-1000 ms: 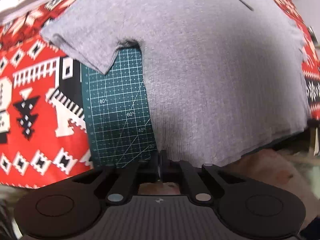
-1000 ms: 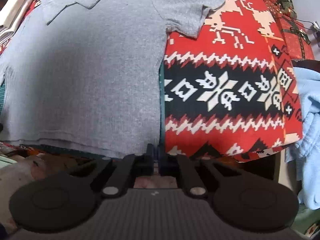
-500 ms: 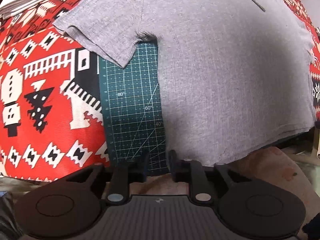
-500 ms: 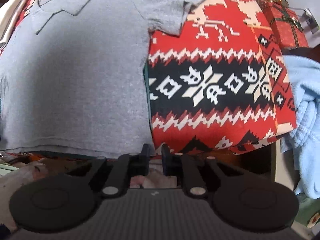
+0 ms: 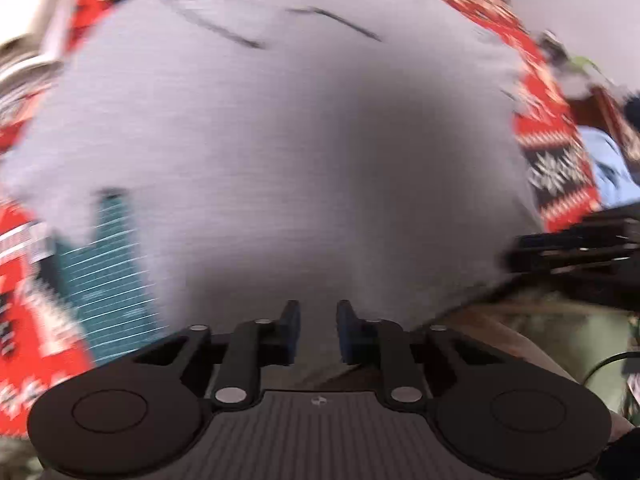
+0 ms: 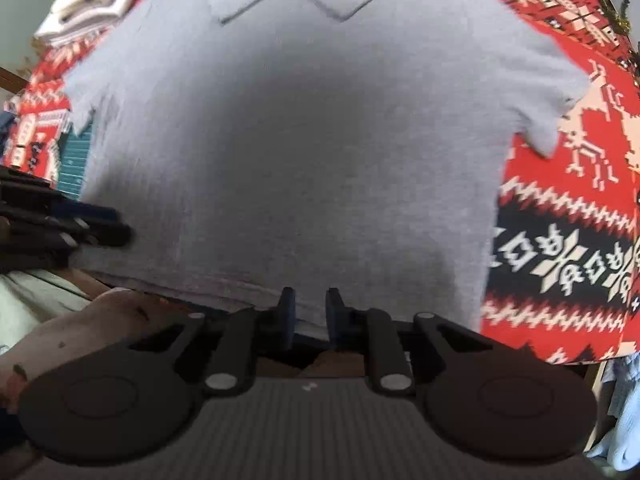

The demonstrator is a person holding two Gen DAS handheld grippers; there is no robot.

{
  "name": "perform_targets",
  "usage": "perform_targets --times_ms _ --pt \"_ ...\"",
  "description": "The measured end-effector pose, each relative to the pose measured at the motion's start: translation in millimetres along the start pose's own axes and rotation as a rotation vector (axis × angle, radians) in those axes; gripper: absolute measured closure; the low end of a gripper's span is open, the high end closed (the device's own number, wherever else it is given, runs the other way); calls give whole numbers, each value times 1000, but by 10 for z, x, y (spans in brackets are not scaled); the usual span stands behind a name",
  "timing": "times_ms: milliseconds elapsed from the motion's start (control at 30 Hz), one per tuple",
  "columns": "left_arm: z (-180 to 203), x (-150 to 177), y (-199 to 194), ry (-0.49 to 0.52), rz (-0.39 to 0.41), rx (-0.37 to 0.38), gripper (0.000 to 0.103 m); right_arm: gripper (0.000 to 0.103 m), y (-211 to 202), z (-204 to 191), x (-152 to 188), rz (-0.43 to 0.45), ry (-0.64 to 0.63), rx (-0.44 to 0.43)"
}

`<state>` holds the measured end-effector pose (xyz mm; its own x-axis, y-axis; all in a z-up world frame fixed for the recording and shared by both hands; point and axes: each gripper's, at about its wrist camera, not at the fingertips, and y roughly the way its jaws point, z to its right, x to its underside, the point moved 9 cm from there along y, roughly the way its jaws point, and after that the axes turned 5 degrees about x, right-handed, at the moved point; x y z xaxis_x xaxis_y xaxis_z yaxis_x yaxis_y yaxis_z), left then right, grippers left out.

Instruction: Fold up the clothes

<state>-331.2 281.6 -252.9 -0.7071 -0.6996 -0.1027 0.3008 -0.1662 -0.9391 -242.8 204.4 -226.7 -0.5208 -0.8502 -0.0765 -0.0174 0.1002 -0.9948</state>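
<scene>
Grey shirt [image 6: 304, 152] flat on red patterned cloth [image 6: 568, 216], collar at 12 o'clock, hem at 6. Left gripper [image 5: 318, 330] and right gripper [image 6: 311, 314]: jaws now apart, were together 1.0 s ago. Both swung inward from hem corners. Left view blurred. Judgement: smoothing finished, first fold pending.

We see plain grey shirt [image 6: 300, 140]; red, black, cream snowflake-and-reindeer cloth [image 6: 560, 220]; teal white-gridded mat [image 5: 108, 280]; pale blue garment [image 5: 608, 176].
</scene>
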Motion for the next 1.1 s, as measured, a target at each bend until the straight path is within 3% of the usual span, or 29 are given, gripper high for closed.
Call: perform_targets --times_ms 200,367,567,667,833,1100 --pt "122 -4 292 1 -19 18 87 92 267 -72 -10 -11 26 40" --pt "80 126 295 -13 -36 18 96 92 261 -64 71 -34 24 31" --pt "27 171 290 -66 -94 47 96 91 242 56 51 -77 71 3" --pt "49 97 183 -66 -76 64 96 91 133 167 -9 -72 110 -30" --pt "114 -167 16 -32 -24 67 96 90 -181 685 -358 51 198 24" --pt "432 -1120 117 44 92 63 96 81 -430 1890 -972 213 368 166"
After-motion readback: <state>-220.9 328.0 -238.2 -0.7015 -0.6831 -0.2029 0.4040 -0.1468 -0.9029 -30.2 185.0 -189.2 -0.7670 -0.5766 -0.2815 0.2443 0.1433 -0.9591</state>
